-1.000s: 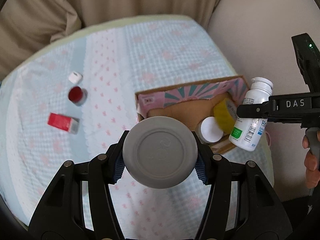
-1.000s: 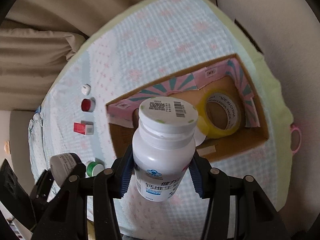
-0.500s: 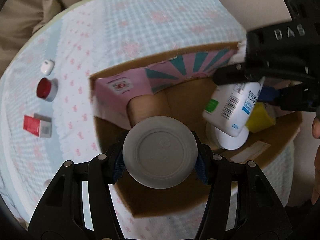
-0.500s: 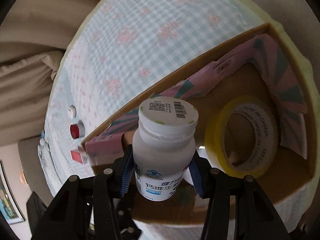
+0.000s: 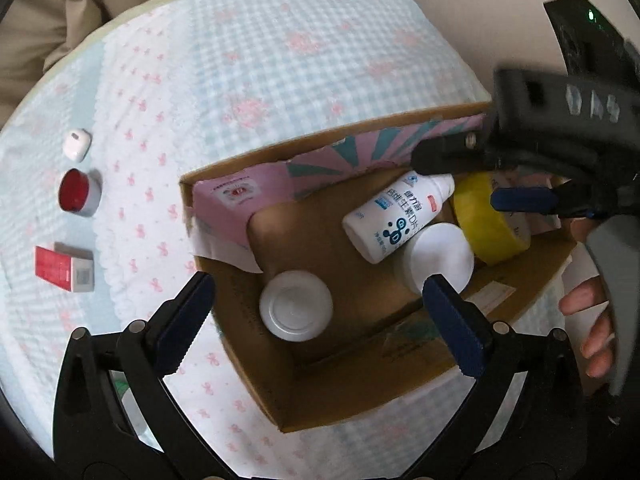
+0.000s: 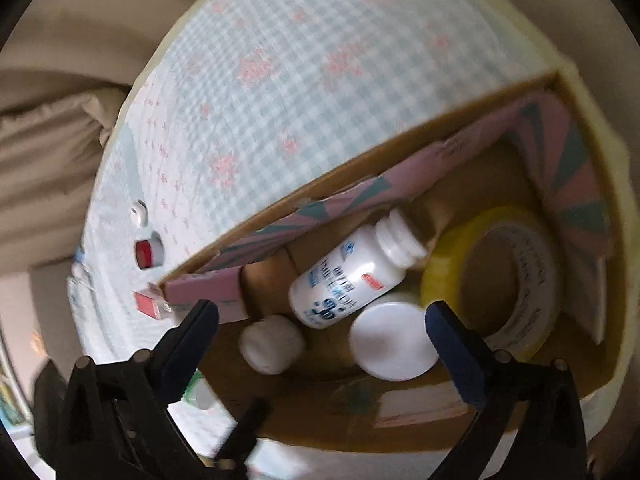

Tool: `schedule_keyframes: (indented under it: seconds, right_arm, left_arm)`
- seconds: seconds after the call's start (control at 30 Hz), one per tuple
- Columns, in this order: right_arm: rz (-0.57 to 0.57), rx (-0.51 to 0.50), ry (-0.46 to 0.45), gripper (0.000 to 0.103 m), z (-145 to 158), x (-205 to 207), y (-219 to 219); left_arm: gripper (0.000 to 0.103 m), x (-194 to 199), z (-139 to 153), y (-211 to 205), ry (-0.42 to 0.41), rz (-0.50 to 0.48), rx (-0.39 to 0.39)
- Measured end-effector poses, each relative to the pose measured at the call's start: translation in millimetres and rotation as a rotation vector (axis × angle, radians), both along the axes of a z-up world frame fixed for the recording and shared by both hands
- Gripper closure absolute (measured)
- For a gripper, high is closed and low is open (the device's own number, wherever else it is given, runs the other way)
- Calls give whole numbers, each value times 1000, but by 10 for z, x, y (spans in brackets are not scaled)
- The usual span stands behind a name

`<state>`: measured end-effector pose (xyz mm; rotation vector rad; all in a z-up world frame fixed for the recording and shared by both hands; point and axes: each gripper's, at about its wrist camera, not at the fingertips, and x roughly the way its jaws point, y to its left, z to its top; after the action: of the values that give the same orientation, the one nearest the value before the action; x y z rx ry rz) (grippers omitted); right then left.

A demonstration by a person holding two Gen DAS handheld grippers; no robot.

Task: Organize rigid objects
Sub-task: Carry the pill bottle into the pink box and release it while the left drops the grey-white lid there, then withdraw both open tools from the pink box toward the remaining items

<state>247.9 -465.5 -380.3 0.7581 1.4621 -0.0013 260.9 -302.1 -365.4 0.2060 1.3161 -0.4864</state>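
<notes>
Two hand-held grippers over the cardboard box (image 5: 360, 392), both released: left hand-held gripper (image 5: 320, 320) has its blue-padded jaws spread wide with nothing between them, right hand-held gripper (image 6: 324, 336) likewise spread and empty. In the left wrist view the right one also shows at the upper right, blurred, with a person's fingers (image 5: 592, 320) below it. The box sits on a surface covered by a light blue gingham cloth (image 5: 280, 60) with pink bow print; whether it's a worktop or a bed, can't tell. The box's far inner wall is lined with a pink and teal sunburst flap (image 5: 360, 156). Inside: a white pill bottle (image 5: 400, 216) lying on its side, blue print and a small red mark on the label, cap end toward the far wall, propped over a round white lid (image 5: 440, 260); a yellow tape roll (image 6: 500, 276) just beside both, at the right end; a round grey-white jar (image 5: 296, 306) top-up near the left front corner, apart from the bottle. Outside the box on the cloth, well to the left, in a column: small white case (image 5: 76, 146), red-topped round tin (image 5: 78, 196), red and white carton (image 5: 64, 268). A green-capped item (image 6: 196, 392) is partly hidden behind the right gripper's left jaw; blurred
</notes>
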Motion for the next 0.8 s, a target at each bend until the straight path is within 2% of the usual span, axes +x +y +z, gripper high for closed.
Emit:
schedule_keyframes:
  seconds: [0.1,0.27,0.57,0.8]
  right_arm:
    - [22,-41,-17,0,33,-19,7]
    - [6,-30,-30,0,95,-70,-18]
    - [12,-44,-70,0,373,-152,30]
    - [32,-81,-130,0,703,-345,124]
  left_arm:
    - [0,2,18,5,-6,11,-10]
    - [0,-3,107,41,-27,16,-23]
    - [0,-185,523,216,-70,36,-39]
    - [0,-432,823,456,-116,66,-44]
